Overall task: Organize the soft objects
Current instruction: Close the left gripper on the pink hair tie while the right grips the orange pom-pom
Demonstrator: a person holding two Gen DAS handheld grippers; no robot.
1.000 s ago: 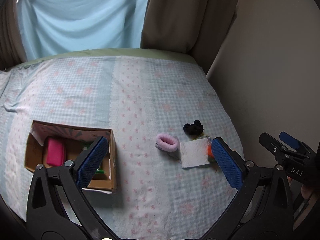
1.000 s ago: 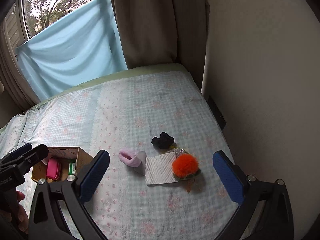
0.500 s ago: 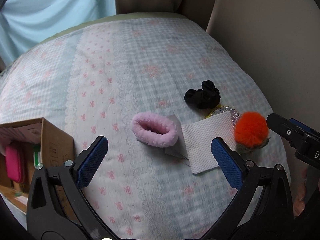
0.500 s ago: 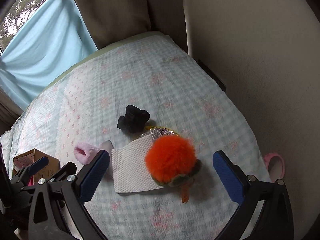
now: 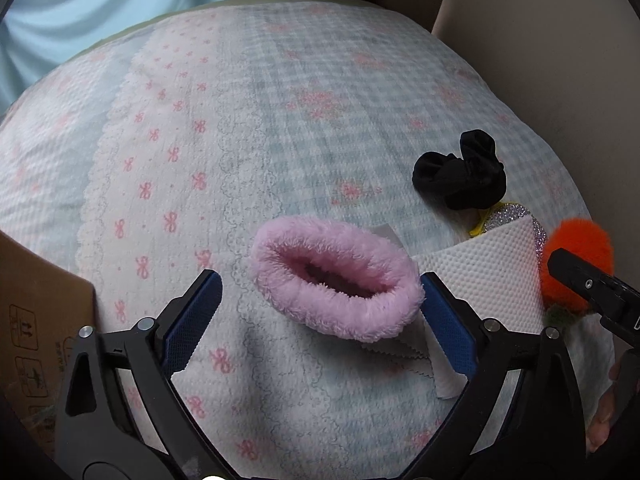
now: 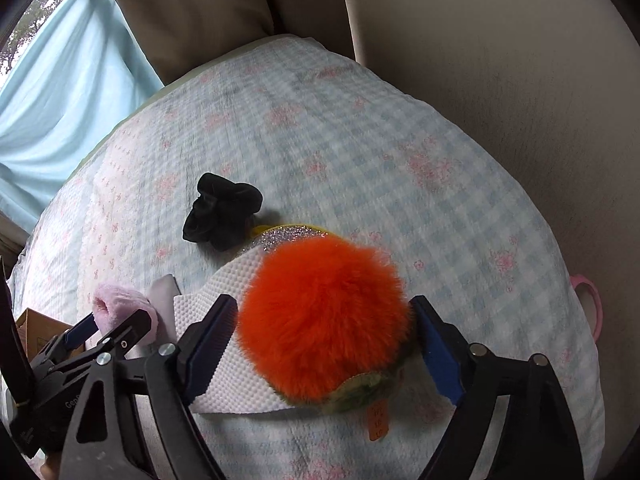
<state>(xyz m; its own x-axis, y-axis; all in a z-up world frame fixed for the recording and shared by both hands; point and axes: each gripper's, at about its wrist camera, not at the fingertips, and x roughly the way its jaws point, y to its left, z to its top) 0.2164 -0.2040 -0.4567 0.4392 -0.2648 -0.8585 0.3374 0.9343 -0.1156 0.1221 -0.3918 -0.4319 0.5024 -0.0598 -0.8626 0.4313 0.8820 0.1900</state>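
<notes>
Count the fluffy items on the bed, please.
2: a pink cuff between the left gripper's closing jaws, and an orange pompom between the right gripper's. Others may be hidden.

Blue curtain (image 6: 68, 92) behind bed, beige wall (image 6: 520, 80) alongside, pink ring (image 6: 588, 304) at edge

Crowded around the white paper towel (image 5: 480, 268)

Pink fuzzy ring (image 5: 336, 276) left of it, orange pom-pom (image 6: 320, 316) right, black scrunchie (image 6: 222, 216) behind; bedspread (image 5: 280, 120) beyond lies bare.
</notes>
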